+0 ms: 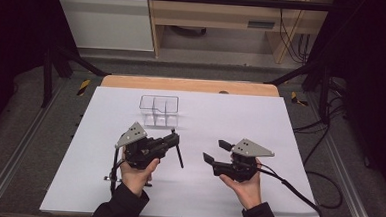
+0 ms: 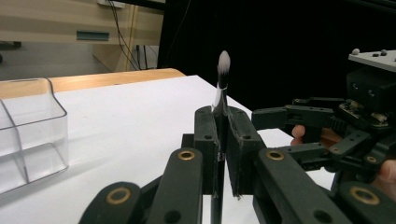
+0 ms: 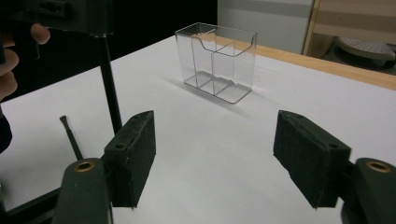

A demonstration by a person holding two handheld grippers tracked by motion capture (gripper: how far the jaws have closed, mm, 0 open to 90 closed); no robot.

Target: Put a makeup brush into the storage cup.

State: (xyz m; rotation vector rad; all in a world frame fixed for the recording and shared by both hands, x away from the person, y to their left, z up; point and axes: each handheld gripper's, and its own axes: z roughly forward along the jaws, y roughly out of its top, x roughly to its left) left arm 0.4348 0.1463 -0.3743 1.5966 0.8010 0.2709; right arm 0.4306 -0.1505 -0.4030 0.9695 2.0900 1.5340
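Item 1: makeup brush. Your left gripper is clenched on its handle; in the left gripper view the pale bristle tip stands up above the jaws, and in the high view the dark handle hangs slanted from that gripper toward the counter, its lower end close to the white surface. Whether it touches cannot be told.

Item 2: clear organiser. It stands upright on the far middle of the counter, beyond your left gripper and apart from it. Its compartments look empty.

Item 3: right gripper. Released, jaws spread wide, grasping nothing. It hovers at the near right of the counter, aimed toward the brush and organiser.

Item 4: thin dark stick. It shows beside the left jaw in the right gripper view; what it is cannot be told.

Status, as a judgement: the pick-up is done, since the brush is lifted and secured. What is left: carry it forward over the organiser, turn it upright, lower it into one compartment, and let go.
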